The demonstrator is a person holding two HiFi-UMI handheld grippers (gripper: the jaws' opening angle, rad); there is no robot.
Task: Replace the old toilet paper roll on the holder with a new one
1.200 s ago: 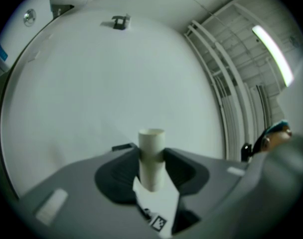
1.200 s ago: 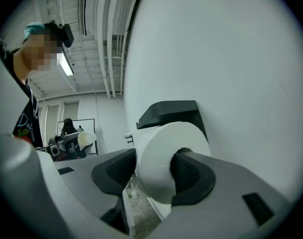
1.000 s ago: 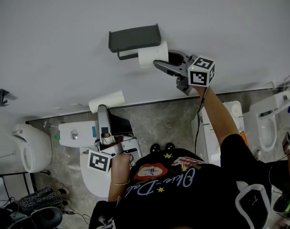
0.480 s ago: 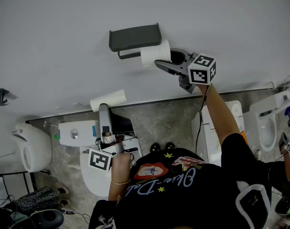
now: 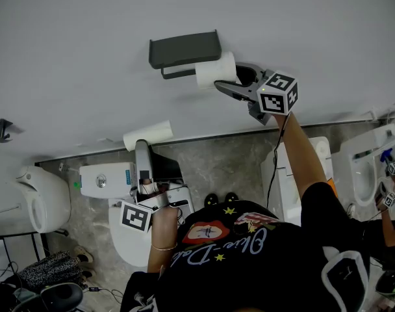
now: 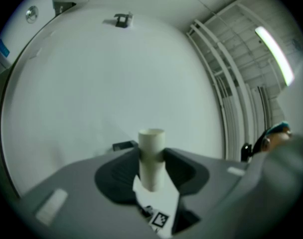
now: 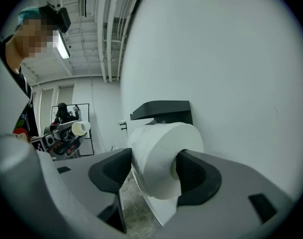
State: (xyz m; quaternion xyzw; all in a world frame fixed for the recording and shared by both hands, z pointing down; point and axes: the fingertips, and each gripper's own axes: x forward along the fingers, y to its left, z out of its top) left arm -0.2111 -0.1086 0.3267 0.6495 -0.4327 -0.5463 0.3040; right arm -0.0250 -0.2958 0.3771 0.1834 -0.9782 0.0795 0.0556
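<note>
The right hand-held gripper [image 5: 231, 77] has the new roll [image 7: 159, 153] between its jaws. They have just been opening, and the pads seem to press it only lightly. The roll could drop if it is not yet seated on the holder [image 5: 183, 49] just beyond the jaw tips. That arm is stretched out, with its gripper about level. The left hand-held gripper [image 5: 141, 155], held low and tilted up, clamps the old cardboard tube [image 6: 151, 156].

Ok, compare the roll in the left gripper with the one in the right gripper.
The nearly empty tube is slim, with a paper scrap trailing; the full toilet paper roll is fat with paper. The tube, in the left gripper, is well away from the holder; the full roll is right beside it, between the right gripper's jaws, which have just been opening. Both sit between gripper jaws.
</note>
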